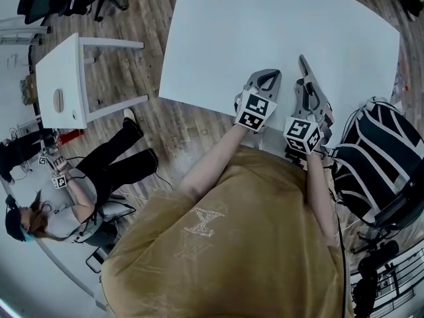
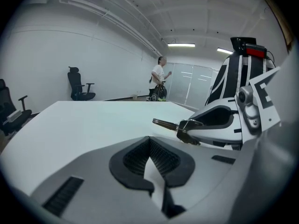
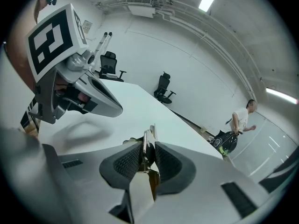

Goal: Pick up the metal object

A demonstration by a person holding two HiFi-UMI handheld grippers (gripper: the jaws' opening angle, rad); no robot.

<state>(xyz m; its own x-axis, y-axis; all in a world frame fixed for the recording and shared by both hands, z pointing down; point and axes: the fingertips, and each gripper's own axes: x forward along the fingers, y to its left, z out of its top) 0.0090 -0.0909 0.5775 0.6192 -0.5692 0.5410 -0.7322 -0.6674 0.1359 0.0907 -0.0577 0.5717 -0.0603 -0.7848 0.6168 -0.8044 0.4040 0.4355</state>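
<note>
The metal object (image 3: pixel 149 135) is held in the right gripper (image 1: pixel 310 90). Its jaws are pressed on the thing from both sides, with only a thin gap between them, and the thing fills that gap. The object is thin and flat, and one end pokes out past the tips of the jaws. It may be a key or a small clip, but it is too small to tell which. It sits above the bench (image 1: pixel 265 25), close to the bench's near edge. In the left gripper view there is bare white bench top under it, so it looks lifted off the bench and not resting on it. The left gripper (image 2: pixel 150 141) is also over the near edge of the bench. Its jaws are closed together and there is nothing between them, so it has no part in the hold. As far as the pictures show, the main job is nearly done: the thing has been grabbed and is up in the air. What is left seems small, only to hold it firmly and maybe lift it a bit higher above the bench without letting it slip.
</note>
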